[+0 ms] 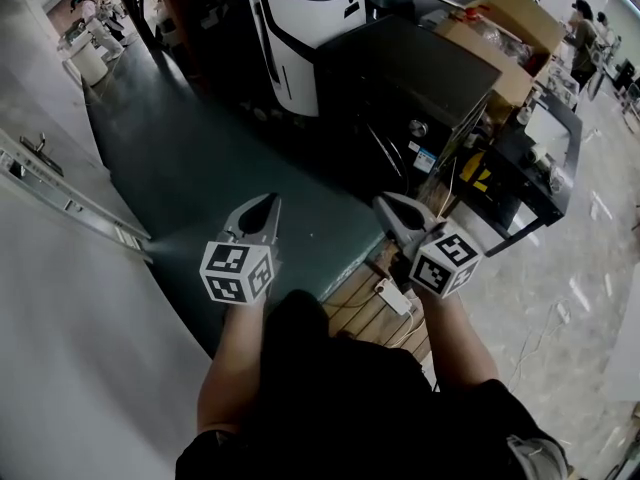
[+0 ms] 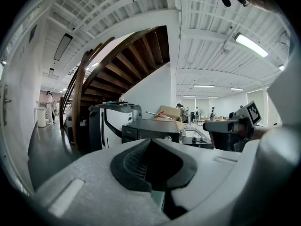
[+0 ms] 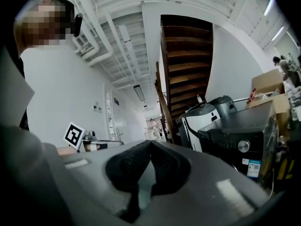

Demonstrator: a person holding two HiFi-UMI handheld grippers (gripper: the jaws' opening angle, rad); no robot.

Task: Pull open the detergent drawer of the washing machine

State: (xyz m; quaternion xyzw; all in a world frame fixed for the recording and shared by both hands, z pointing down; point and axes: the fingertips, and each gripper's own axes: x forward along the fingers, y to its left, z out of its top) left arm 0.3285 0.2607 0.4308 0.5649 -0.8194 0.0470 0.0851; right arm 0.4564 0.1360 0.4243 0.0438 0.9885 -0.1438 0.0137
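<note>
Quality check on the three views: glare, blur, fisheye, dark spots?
Head view: dim overall, the black washer loses detail, and the edges bend and darken. Left gripper view: heavy fisheye with a black rim, the ceiling lamp blows out, and the near jaws look soft. Right gripper view: same fisheye, the stairs sit in shadow, and the washer is fairly sharp.

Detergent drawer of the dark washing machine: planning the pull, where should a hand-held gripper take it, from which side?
Probably its front edge, in the control strip beside the knob on the washing machine, coming straight at the front face, since a drawer slides out that way. The drawer itself is too dark to make out.
</note>
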